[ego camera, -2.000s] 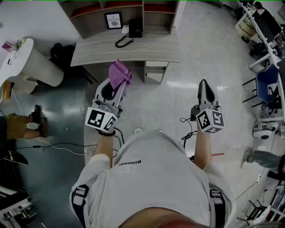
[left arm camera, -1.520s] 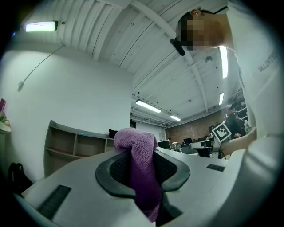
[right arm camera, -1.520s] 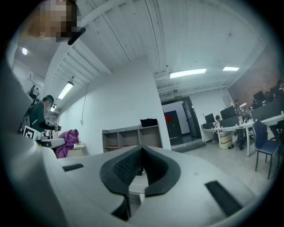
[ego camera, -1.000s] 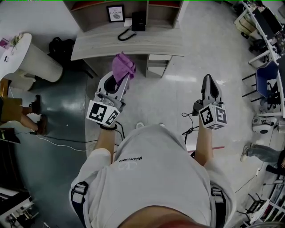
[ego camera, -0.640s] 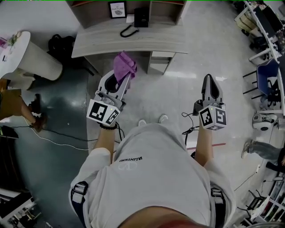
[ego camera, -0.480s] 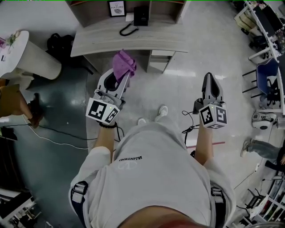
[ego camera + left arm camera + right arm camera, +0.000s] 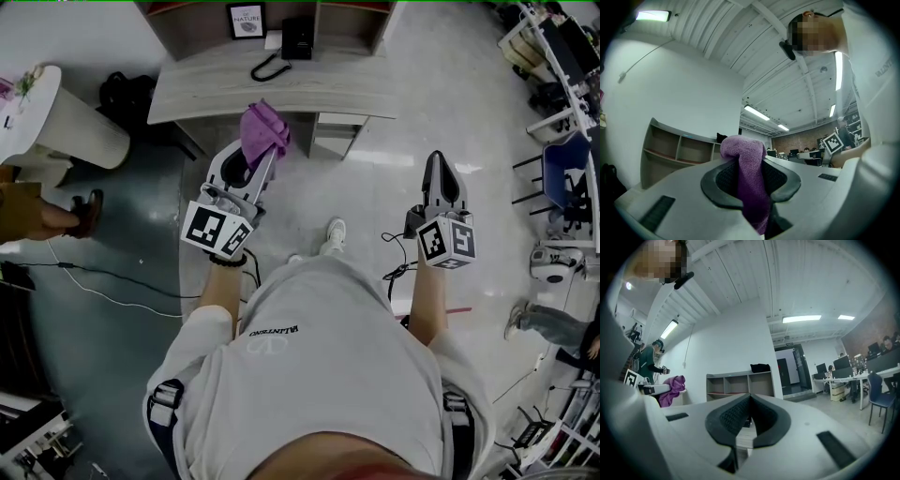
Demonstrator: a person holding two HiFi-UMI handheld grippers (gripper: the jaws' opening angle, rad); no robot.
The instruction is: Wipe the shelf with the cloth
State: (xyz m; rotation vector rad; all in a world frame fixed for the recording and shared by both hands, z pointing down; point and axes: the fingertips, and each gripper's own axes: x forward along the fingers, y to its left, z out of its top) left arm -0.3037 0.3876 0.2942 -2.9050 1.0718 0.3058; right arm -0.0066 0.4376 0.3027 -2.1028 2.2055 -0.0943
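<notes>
A purple cloth (image 7: 262,131) bunches out of the tip of my left gripper (image 7: 258,155), whose jaws are shut on it. In the left gripper view the cloth (image 7: 749,180) hangs down between the two dark pads. The wooden shelf unit (image 7: 265,21) stands ahead at the top of the head view, behind a grey desk (image 7: 281,89). It shows too in the right gripper view, where the shelf unit (image 7: 736,384) is straight ahead. My right gripper (image 7: 442,174) is shut with nothing in it, held over the floor to the right of the desk.
On the desk lie a black phone (image 7: 296,36), its cord (image 7: 266,67) and a framed picture (image 7: 247,20). A white round table (image 7: 56,122) stands at the left, with a person's shoe (image 7: 87,211) beside it. Cables (image 7: 112,286) cross the floor. A blue chair (image 7: 567,183) is at the right.
I have stepped a little toward the desk; one foot now shows ahead of me. Both grippers have held their pose, the left still shut on the cloth.
</notes>
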